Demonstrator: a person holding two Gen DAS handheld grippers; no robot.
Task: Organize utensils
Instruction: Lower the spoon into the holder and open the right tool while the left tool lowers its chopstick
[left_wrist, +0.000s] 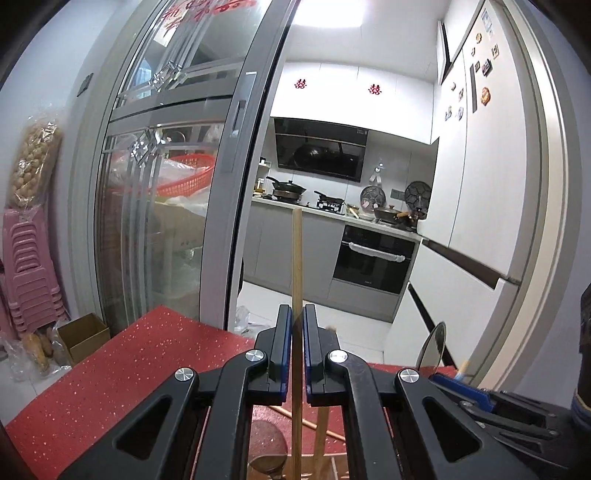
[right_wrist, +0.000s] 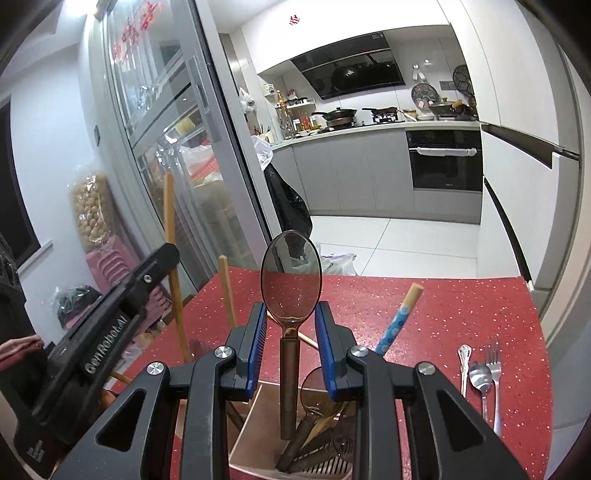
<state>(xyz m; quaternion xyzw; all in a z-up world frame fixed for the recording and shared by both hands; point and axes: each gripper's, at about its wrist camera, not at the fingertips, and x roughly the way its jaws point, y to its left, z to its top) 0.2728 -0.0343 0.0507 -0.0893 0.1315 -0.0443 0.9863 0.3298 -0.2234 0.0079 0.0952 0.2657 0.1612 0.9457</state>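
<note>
A: Utensils are split between the two hands and the box. The left gripper (left_wrist: 297, 325) is clamped on a thin wooden stick (left_wrist: 296, 258), probably a chopstick, which stands upright between the blue pads and runs on down below them.

B: And the other hand?

A: The right gripper (right_wrist: 291, 325) holds a dark translucent spoon (right_wrist: 291, 275), bowl up. The pads look slightly apart from the neck where the bowl narrows, so I judge the grip sits lower on the handle, out of clear sight.

B: Why upright?

A: My guess is so each piece can drop handle-first into the cardboard box (right_wrist: 245, 424) just under the jaws. It already holds several dark-handled pieces, standing and leaning.

B: Room to work?

A: The red tablecloth (right_wrist: 461, 314) has a wide bare stretch to the right, with a metal fork (right_wrist: 493, 373) and small spoon (right_wrist: 480, 376) lying side by side near its right edge. A blue-patterned handle (right_wrist: 397, 323) leans out beside the box. The far table edge is near, and the two grippers hang close together, so the tight spot is over the box.
</note>
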